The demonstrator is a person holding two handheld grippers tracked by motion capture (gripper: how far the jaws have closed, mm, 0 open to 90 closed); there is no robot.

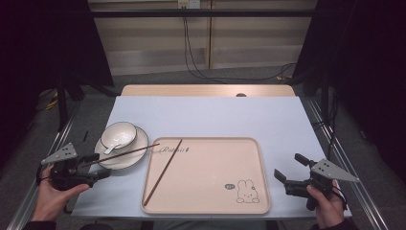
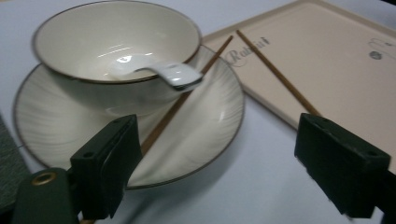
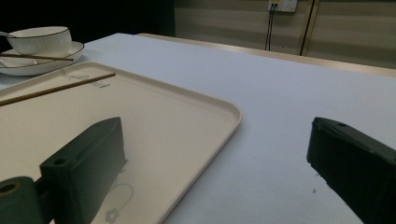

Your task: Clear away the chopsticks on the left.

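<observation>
From above, the bench (image 1: pixel 210 117) carries a cream tray (image 1: pixel 207 203) in the middle and, to its left, a white plate (image 1: pixel 135 152) with a dark-rimmed bowl (image 1: pixel 118 134) sitting on it. The left hand-held gripper (image 1: pixel 98 165) is held low at the plate's near edge, jaws spread wide with nothing pinched. The right hand-held gripper (image 1: pixel 287 167) hovers beside the tray's right edge, jaws likewise spread and empty.

The left gripper view brings out what the high view only hints at: a white ceramic spoon (image 2: pixel 156 72) rests in the bowl with its handle over the rim, and one brown chopstick (image 2: pixel 180 100) lies across the plate, its far tip reaching the tray. A second chopstick (image 1: pixel 163 171) lies slantwise on the tray itself.

Printed script on the tray reads "Rabbit" (image 2: pixel 248 48). The high view alone shows the little rabbit drawing (image 1: pixel 246 191) in the tray's near right corner.
</observation>
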